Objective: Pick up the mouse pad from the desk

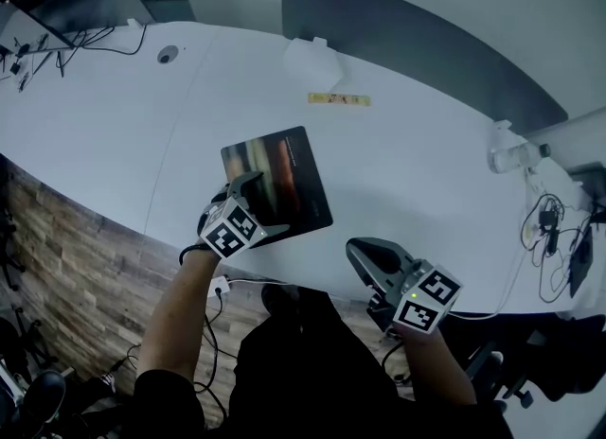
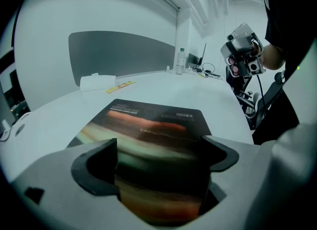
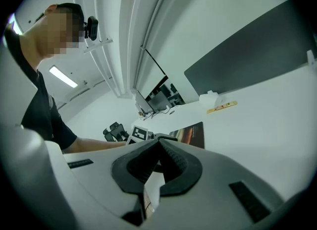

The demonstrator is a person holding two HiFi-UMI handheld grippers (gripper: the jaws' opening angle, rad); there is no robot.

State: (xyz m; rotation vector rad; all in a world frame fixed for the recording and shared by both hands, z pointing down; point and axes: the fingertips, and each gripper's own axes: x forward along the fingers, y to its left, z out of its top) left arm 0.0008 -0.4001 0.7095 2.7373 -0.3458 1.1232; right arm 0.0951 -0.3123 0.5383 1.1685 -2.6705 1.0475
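Left gripper view: left gripper [image 2: 158, 147], jaws apart, straddles the mouse pad [image 2: 148, 120], flat on the table [image 2: 218, 100] and not yet lifted; right gripper [image 3: 159, 147] closed, empty

Black shirt [image 1: 312, 371] — grey, square-marked left gripper [image 1: 248, 184] and right gripper [image 1: 363, 254].

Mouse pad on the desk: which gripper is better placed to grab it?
Left. The left gripper hovers with jaws open over the near edge of the mouse pad; the right gripper is shut and apart from it.
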